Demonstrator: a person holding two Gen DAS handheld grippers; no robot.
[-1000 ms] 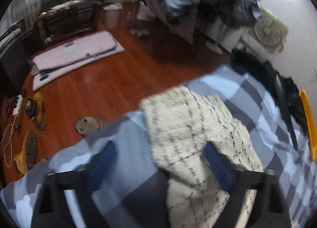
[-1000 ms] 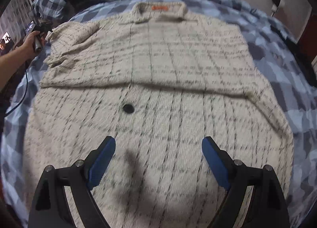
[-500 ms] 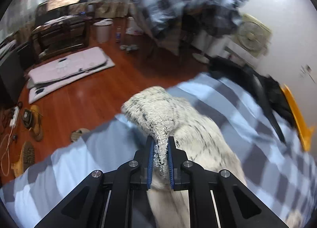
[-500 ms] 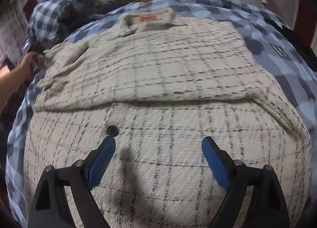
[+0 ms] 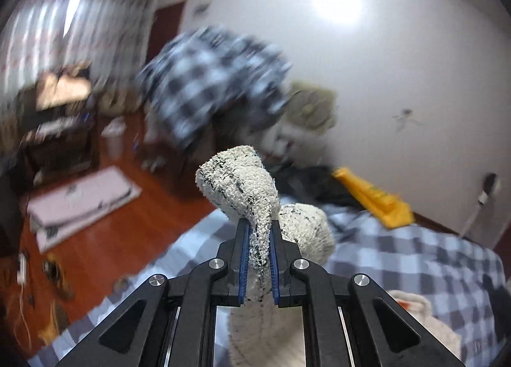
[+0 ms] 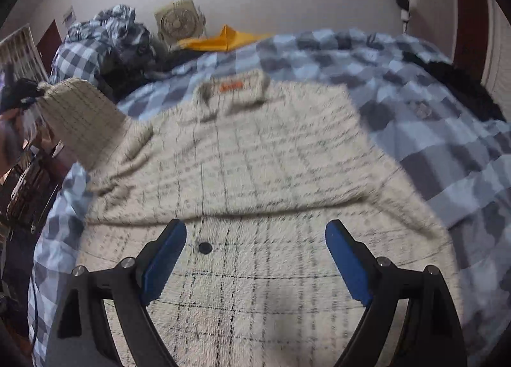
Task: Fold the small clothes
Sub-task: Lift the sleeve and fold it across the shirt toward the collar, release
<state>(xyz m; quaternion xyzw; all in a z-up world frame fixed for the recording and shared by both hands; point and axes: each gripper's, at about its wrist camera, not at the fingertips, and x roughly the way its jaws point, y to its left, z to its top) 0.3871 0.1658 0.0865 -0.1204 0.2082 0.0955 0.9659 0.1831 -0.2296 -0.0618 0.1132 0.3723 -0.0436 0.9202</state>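
Blue-and-grey checked bedding (image 6: 431,86) covers the bed that carries the work, with a red wooden floor (image 5: 105,226) beyond its left edge. On it lies the cream knitted sweater with thin black grid lines (image 6: 271,175), collar and orange neck label (image 6: 230,86) toward the far edge, hem toward the near edge, the body filling most of the middle. Its left sleeve (image 5: 246,188) is off the bedding, pinched in the left tool (image 5: 259,263), whose blue pads are closed tight on a narrow bunch of knit just behind the cuff; the cuff flops over above the fingertips.

The grip takes in only a thin fold of loose, stretchy knit, so a quick swing across could let it creep out of the pads, or drag the shoulder and rumple the flat body. The lifted sleeve may also twist and land crooked.

The left tool is raised above the bed's left edge and pitched upward, looking toward the wall and a heap of checked cloth (image 5: 210,86). The right tool (image 6: 255,258) hovers low over the hem half, level and aimed at the collar, jaws spread wide with nothing between them, a black button (image 6: 204,247) just inside its left finger.

Behind the far edge sit a beige box fan (image 6: 179,24) and a yellow folded item (image 6: 226,38).
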